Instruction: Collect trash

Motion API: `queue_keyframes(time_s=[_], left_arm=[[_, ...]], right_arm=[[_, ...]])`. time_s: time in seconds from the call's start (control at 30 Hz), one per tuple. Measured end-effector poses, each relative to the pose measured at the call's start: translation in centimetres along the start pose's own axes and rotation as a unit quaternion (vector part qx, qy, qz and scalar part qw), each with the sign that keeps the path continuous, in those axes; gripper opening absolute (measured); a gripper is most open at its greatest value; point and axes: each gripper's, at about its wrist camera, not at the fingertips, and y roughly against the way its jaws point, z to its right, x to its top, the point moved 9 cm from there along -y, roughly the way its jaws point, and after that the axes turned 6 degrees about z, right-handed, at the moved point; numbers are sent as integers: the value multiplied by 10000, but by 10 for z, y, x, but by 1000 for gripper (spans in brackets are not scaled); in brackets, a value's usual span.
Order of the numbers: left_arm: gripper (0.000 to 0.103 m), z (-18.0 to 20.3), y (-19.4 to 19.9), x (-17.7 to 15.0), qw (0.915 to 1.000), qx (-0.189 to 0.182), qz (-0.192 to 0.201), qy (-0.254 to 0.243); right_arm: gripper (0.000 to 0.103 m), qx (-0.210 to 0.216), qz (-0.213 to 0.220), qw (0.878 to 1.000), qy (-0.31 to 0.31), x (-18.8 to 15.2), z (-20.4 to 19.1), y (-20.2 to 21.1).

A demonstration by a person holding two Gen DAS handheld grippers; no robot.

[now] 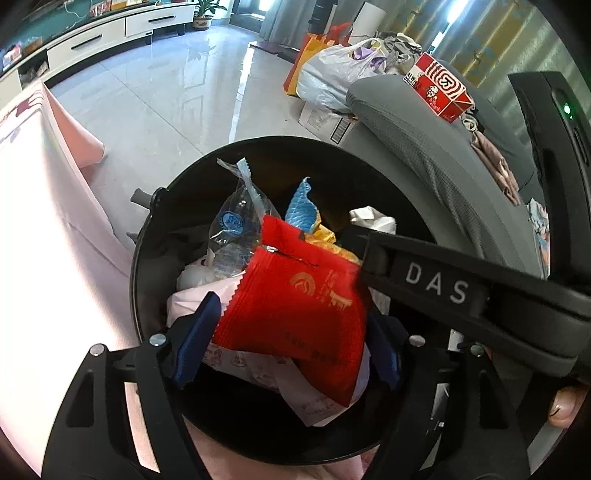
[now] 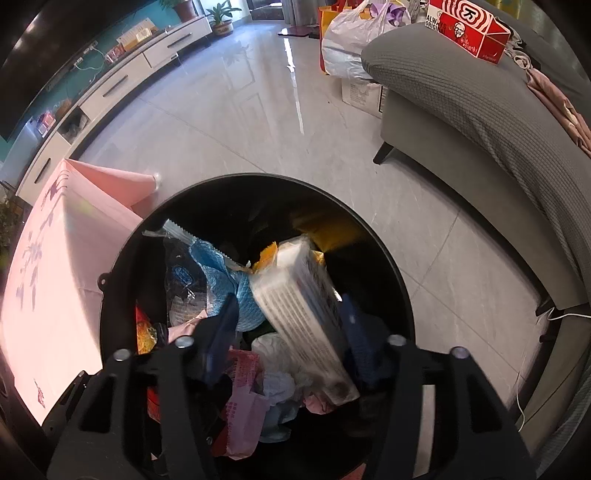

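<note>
Hovering over one black round bin (image 1: 147, 258), both grippers point down into its mouth. The left gripper (image 1: 291, 339) has its two blue-padded fingers (image 1: 199, 332) spread wide, and a single red packet (image 1: 295, 295) lies between them over the bin; the left pad touches its edge, while the right pad sits behind the packet, so I cannot tell whether the jaws are grasping it or have let go. The right gripper (image 2: 291, 332) likewise has its two fingers (image 2: 221, 332) set apart, with one white printed box (image 2: 303, 314) tilted between them (its lower end toward the camera, its upper end leaning to the far side); the box touches the right-hand pad, a gap shows on the other side, so the jaws read as released. In the left wrist view the right gripper's black body, lettered DAS, crosses the bin's right side.

Inside the bin, counted as far as they show: one clear plastic wrapper (image 1: 236, 225) with a blue round label, one blue patterned wrapper (image 1: 301, 206), one yellow wrapper (image 1: 325, 236), one crumpled white tissue (image 1: 373, 218), and pink printed wrappers (image 2: 243, 398) whose number I cannot tell.

Beside the bin stands one table under a pink cloth (image 2: 55, 295). One grey sofa (image 2: 461, 110) carries one red KFC box (image 2: 469, 29). One white plastic bag (image 2: 347, 40) sits on the tiled floor (image 2: 240, 110).
</note>
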Motion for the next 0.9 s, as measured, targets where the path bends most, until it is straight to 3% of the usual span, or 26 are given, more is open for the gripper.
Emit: queue_keyframes(time_s=[0.17,0.57,0.77,0.9], left_arm=[[91,4,6,2,9998,-129,127,84],[100,-5,35,18,9971,-143,674,308],[100,0,57,23,9949,-57,1004,113],[100,2,70,24,9935,0,1126,187]], right_arm=[[61,-25,88,10000,-27,2,1,4],[74,206,584,9975,-347,14,4,32],[82,331,1060,9925,-517,22,9,63],[92,181,1526,9866,-540,28,20,89]])
